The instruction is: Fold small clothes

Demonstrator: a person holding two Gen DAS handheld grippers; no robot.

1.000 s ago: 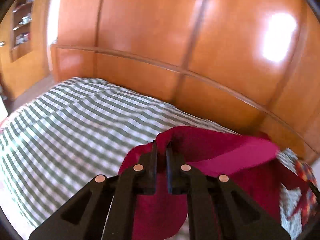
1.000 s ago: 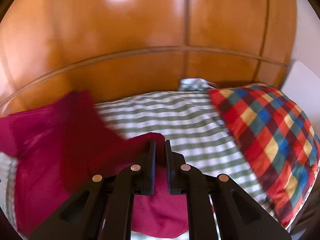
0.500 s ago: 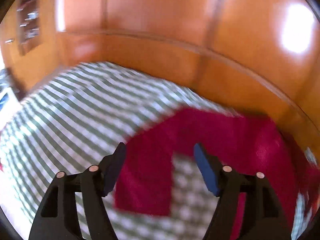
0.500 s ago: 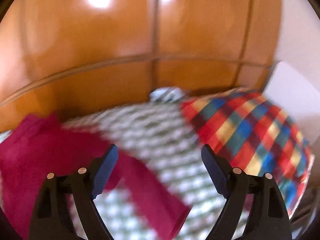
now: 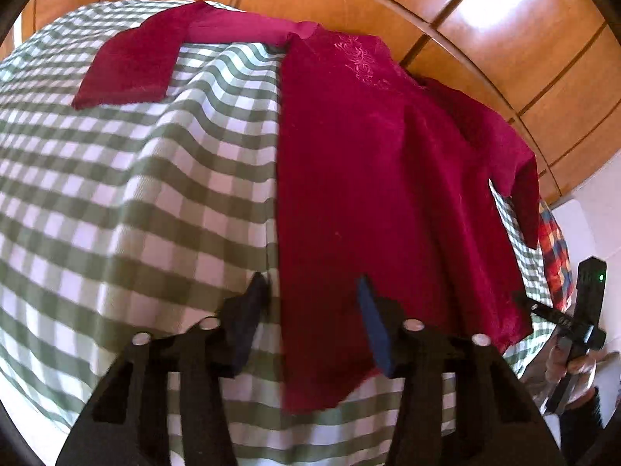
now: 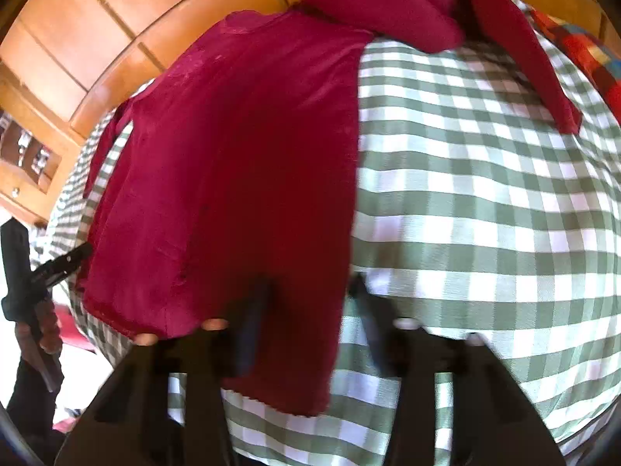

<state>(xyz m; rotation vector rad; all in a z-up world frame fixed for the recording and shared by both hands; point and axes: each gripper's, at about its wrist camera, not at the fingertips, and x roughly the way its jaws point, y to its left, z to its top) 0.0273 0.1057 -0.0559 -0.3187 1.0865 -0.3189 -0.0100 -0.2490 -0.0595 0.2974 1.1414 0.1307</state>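
Two grippers, both with fingers spread wide and holding nothing. The left gripper (image 5: 314, 310) hovers over the near left hem corner of the red garment (image 5: 372, 202); the right gripper (image 6: 306, 310) hovers over the near right hem corner, as seen in its own view (image 6: 240, 178). The garment lies flat and lengthwise on the green-checked bedsheet (image 5: 136, 194), hem toward the camera. One sleeve (image 5: 132, 70) reaches out to the left at the far end. The other sleeve (image 6: 516, 50) trails down to the right.

Judgement: the step in hand looks like taking the hem corners. To do it well, straddle each corner's edge, pinch only the red cloth and not the sheet beneath, and close both sides level so the fold line runs straight. The sleeves probably want folding in over the body first, or they will hang out of the finished fold.

No containers in view. A multicoloured checked pillow (image 6: 590, 62) lies at the far right; wooden panelling (image 5: 504, 39) stands behind the bed.
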